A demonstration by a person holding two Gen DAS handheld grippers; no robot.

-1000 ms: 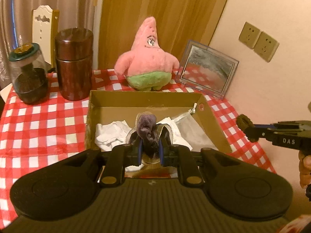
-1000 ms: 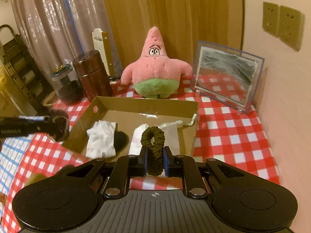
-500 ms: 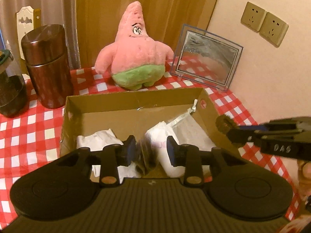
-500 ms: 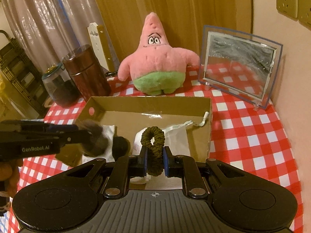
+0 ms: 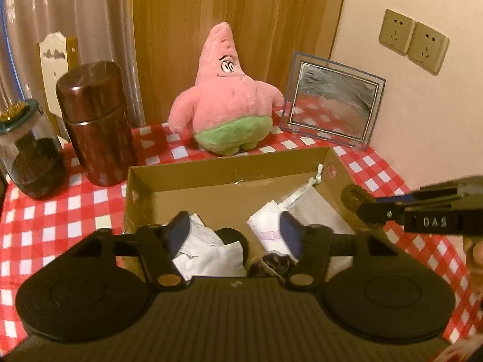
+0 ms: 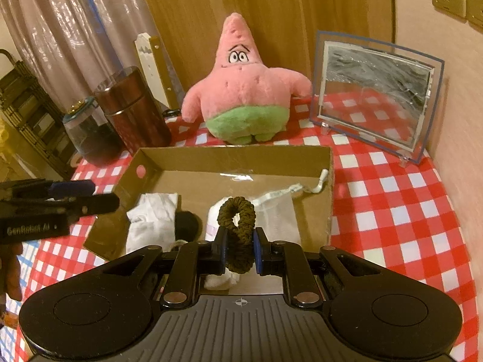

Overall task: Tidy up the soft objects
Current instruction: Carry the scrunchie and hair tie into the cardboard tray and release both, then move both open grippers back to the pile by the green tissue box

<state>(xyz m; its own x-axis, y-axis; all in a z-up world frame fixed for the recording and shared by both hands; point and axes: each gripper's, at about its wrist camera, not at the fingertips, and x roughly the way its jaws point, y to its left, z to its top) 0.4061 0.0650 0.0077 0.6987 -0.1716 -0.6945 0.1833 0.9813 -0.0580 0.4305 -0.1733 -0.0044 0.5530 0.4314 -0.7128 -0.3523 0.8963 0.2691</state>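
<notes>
Two hand-held grippers hang over one cardboard box (image 6: 327, 181) on the counter (image 6: 392, 211), which wears a red-and-white checked cloth. The left hand-held gripper (image 5: 235, 229) has just been opening; its jaws now stand wide apart with nothing pressed between them. Below the gap, at 6 o'clock in its own view, a dark purple soft thing (image 5: 273, 264) lies loose in the box beside a black round item (image 5: 234, 238), free of both pads. The right hand-held gripper (image 6: 240, 250) is nearly closed, its blue pads pinching the lower part of a dark olive scrunchie (image 6: 237, 226), whose loop stands up above the jaws, over the box's near part.

Inside the box, seen from the right wrist, a folded white cloth (image 6: 154, 220) lies at 9 o'clock of the scrunchie, a second white bundle (image 6: 215, 214) sits right behind it, and a pale drawstring pouch (image 6: 277, 211) spreads toward 2 o'clock, its cord reaching the far right corner.

Beyond the box's far wall, at 12 o'clock, a pink star plush toy with green shorts (image 6: 244, 90) stands upright. At 10 o'clock stand a brown cylindrical canister (image 6: 132, 111) and, just left of it, a glass jar (image 6: 87, 138) with dark contents. At 2 o'clock a clear-framed picture (image 6: 374, 96) leans near the wall. The box's walls rise between the hand-held grippers and these outer things.
</notes>
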